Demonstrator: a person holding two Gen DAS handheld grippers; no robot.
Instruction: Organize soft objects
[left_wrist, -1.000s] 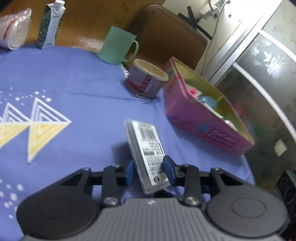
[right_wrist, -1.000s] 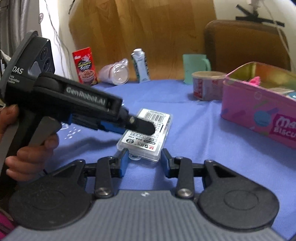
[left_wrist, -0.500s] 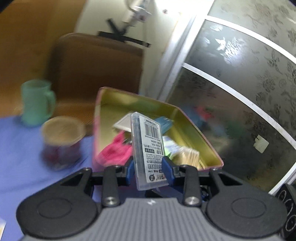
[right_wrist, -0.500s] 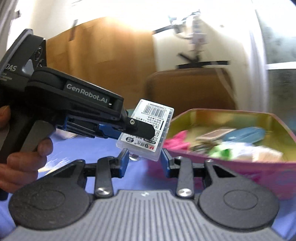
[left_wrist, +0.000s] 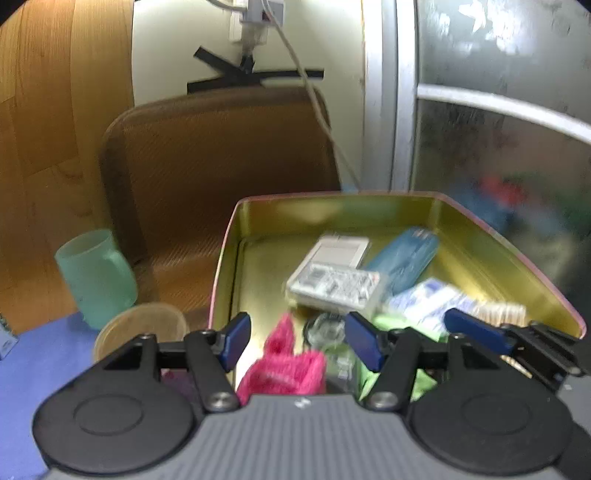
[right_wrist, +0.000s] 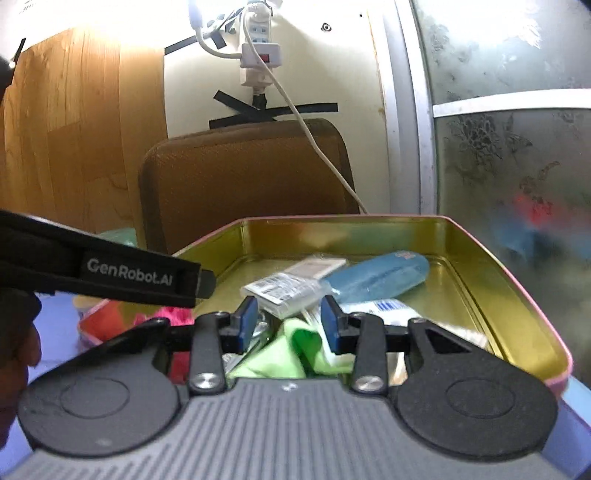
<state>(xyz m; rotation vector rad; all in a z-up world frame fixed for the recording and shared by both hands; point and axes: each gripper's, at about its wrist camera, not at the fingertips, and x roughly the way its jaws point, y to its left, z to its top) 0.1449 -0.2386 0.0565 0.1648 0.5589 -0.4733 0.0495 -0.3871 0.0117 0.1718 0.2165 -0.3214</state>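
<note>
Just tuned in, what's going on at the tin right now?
A person holds both grippers over the open pink tin with the gold inside. The left gripper has just been opening, with nothing between its jaws; the clear flat plastic case with a barcode label lies in the tin among a blue pouch and a pink fuzzy cloth. The right gripper hangs open and empty beside it.

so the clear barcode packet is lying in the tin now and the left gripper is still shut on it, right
Not quite. The clear barcode packet does lie in the tin, but the left gripper is not shut on it: its jaws have just been opening and stand apart with nothing between them. The left wrist view shows this.
</note>
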